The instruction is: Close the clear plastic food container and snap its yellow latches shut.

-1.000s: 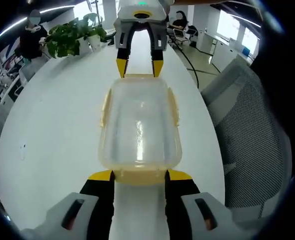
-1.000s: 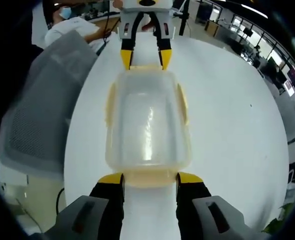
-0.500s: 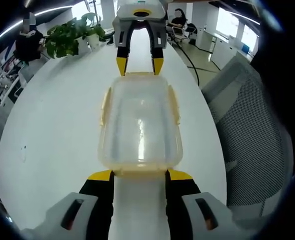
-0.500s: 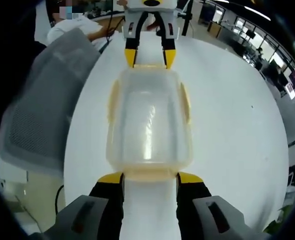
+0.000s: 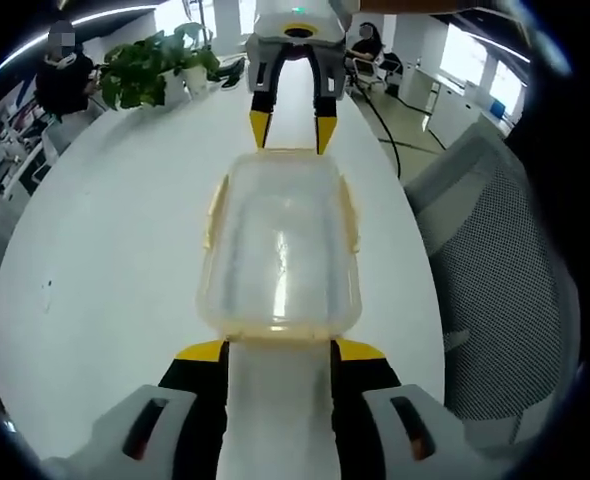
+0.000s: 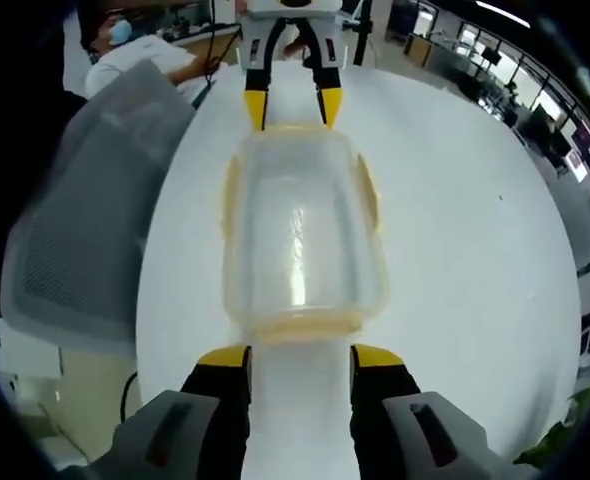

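Jaws of the left gripper [image 5: 279,350] stand open at the near short end of the clear container [image 5: 280,245], yellow tips just beside its rim, gripping nothing. The container sits lid-on on the white table [image 5: 95,260], yellow latches [image 5: 213,213] along its long sides. At the far end the right gripper [image 5: 293,132] faces it, jaws parted and empty. In the right gripper view its own tips [image 6: 299,356] sit just short of the container [image 6: 300,235]. Beyond stand a potted plant [image 5: 150,70] and a mesh chair [image 5: 495,250].
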